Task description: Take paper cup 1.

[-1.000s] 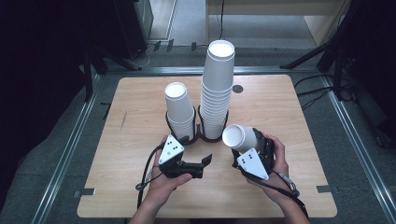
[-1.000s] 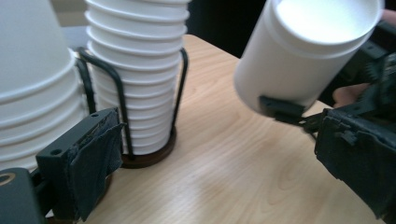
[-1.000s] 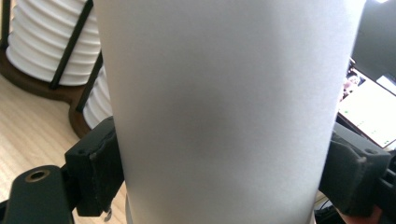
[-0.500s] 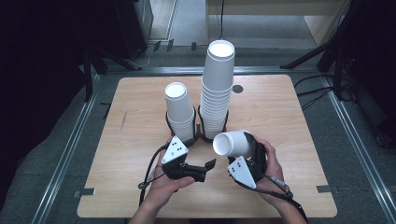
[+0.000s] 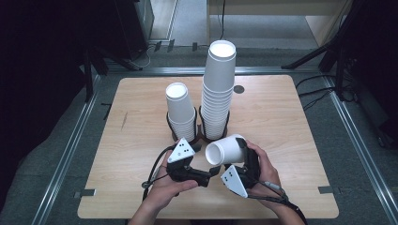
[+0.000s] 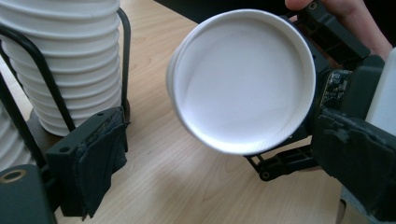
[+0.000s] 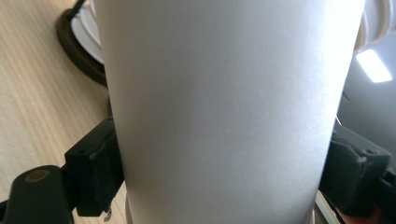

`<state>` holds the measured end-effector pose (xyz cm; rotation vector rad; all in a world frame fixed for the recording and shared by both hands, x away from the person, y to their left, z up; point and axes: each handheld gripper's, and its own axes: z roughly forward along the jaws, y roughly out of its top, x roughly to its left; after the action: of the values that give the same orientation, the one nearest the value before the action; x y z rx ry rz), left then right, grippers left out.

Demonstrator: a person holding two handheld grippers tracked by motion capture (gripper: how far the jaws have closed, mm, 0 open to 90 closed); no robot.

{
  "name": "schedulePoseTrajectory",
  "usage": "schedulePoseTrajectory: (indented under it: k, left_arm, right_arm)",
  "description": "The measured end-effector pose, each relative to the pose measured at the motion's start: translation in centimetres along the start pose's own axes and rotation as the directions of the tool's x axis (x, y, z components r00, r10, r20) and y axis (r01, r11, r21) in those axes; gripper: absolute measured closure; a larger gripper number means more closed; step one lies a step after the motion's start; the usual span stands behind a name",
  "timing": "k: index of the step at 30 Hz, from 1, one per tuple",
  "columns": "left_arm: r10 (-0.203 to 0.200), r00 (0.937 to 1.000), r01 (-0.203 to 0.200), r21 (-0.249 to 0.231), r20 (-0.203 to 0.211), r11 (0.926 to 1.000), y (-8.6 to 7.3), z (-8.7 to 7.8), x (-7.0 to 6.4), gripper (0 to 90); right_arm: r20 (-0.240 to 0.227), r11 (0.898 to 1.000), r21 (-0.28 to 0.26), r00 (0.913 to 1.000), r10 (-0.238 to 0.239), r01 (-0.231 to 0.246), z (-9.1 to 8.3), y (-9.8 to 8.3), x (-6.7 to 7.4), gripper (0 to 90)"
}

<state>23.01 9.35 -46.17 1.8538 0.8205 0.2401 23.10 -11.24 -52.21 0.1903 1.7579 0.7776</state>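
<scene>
While the short stack [image 5: 180, 111] and the tall stack [image 5: 218, 89] of white paper cups stand in their black wire holders at about 12 o'clock on the wooden table [image 5: 281, 112], the work goes on in front of them, near the 6 o'clock edge.

Left: left gripper [image 5: 212, 172] sits at about 7 o'clock of the short stack. Jaws apart, nothing between the pads; they have just been closing a little. In the left gripper view the loose cup [image 6: 243, 81] shows mouth-on between the two jaws, not yet touched by either.

Right: right gripper [image 5: 248, 154] clamps the loose cup [image 5: 226, 150] by its wall. In the right gripper view a pad [image 7: 95, 163] presses on each side of the cup [image 7: 224, 112]. The cup lies on its side off the table, mouth toward 9 o'clock.

Change against the frame a second ago: the cup then sat at 3 o'clock of the tall stack's base; it is now lower and further toward 6 o'clock, its rim just beside the left jaws. Left hand unmoved.

Judgement: a hand-over or a two-handed separation of nested cups is being set up; the left jaws look ready to take the rim.
</scene>
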Motion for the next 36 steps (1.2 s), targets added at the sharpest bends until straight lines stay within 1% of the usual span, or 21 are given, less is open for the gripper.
schedulePoseTrajectory:
  k: [3,5,6,7,12,13,15,21,25,29,30,31,32,34,36]
  left_arm:
    - [0.003,1.0,-0.003,0.014,0.008,0.9999,0.0,0.1,-0.1,4.6]
    - [-0.003,0.9999,0.003,0.023,0.012,0.9997,0.0,0.2,-0.2,4.6]
    - [-0.007,0.9999,0.006,0.026,0.012,0.9996,0.0,0.3,-0.2,4.6]
    - [-0.008,0.9999,0.007,0.027,0.013,0.9996,0.0,0.3,-0.3,4.8]
    - [-0.007,0.9997,0.006,0.034,0.022,0.9994,0.0,0.5,-0.4,6.7]
    - [-0.006,0.9998,0.006,0.034,0.019,0.9994,0.0,0.5,-0.5,7.7]
    - [-0.012,0.9999,0.012,0.03,0.012,0.9995,0.0,0.5,-0.5,12.5]
    - [-0.024,0.9996,0.024,0.034,0.018,0.9991,0.0,0.6,-0.5,13.7]
    - [-0.031,0.9995,0.03,0.043,0.006,0.9986,0.0,0.7,-0.5,14.3]
    - [-0.031,0.9995,0.031,0.05,-0.003,0.9983,-0.1,0.8,-0.5,15.3]
    - [-0.02,0.9997,0.021,0.046,-0.012,0.9987,-0.1,0.7,-0.5,16.8]
    - [-0.013,0.9998,0.014,0.045,-0.013,0.9989,-0.1,0.7,-0.6,19.1]
    - [-0.01,0.9999,0.011,0.045,-0.012,0.9989,-0.1,0.7,-0.5,19.3]
    - [-0.013,0.9999,0.014,0.046,-0.005,0.9988,-0.1,0.6,-0.4,19.6]
    - [-0.021,0.9998,0.021,0.042,-0.007,0.9989,-0.1,0.5,-0.4,19.9]
  right_arm:
    - [-0.01,1.0,-0.012,0.9999,-0.005,0.005,-0.1,0.2,0.3,13.3]
    - [-0.014,1.0,-0.019,0.9997,-0.021,0.021,-0.1,0.3,0.4,13.3]
    - [-0.023,1.0,-0.024,0.9997,-0.012,0.011,-0.1,0.4,0.7,13.3]
    - [-0.026,0.999,-0.027,0.9993,-0.025,0.024,-0.1,0.4,0.7,13.3]
    - [-0.044,0.999,-0.036,0.9985,-0.031,0.029,-0.2,0.7,1.2,13.3]
    - [-0.049,0.999,-0.037,0.9982,-0.033,0.031,-0.2,0.7,1.3,13.3]
    - [-0.055,0.999,-0.041,0.9978,-0.036,0.034,-0.2,0.8,1.4,13.3]
    - [-0.069,0.998,-0.054,0.9969,-0.037,0.034,-0.3,1.0,1.7,13.2]
    - [-0.076,0.997,-0.06,0.9962,-0.043,0.038,-0.4,1.1,1.8,13.2]
    - [-0.079,0.998,-0.059,0.9961,-0.04,0.036,-0.4,1.1,2.0,13.2]
    - [-0.077,0.997,-0.062,0.9959,-0.046,0.042,-0.4,1.2,2.0,13.2]
    - [-0.08,0.997,-0.059,0.9958,-0.043,0.039,-0.4,1.2,2.0,13.0]
    - [-0.08,0.998,-0.058,0.9959,-0.043,0.039,-0.4,1.2,2.0,12.9]
    - [-0.079,0.997,-0.062,0.9956,-0.051,0.046,-0.4,1.2,2.0,12.7]
    - [-0.078,0.997,-0.064,0.9957,-0.05,0.045,-0.4,1.2,2.0,12.4]
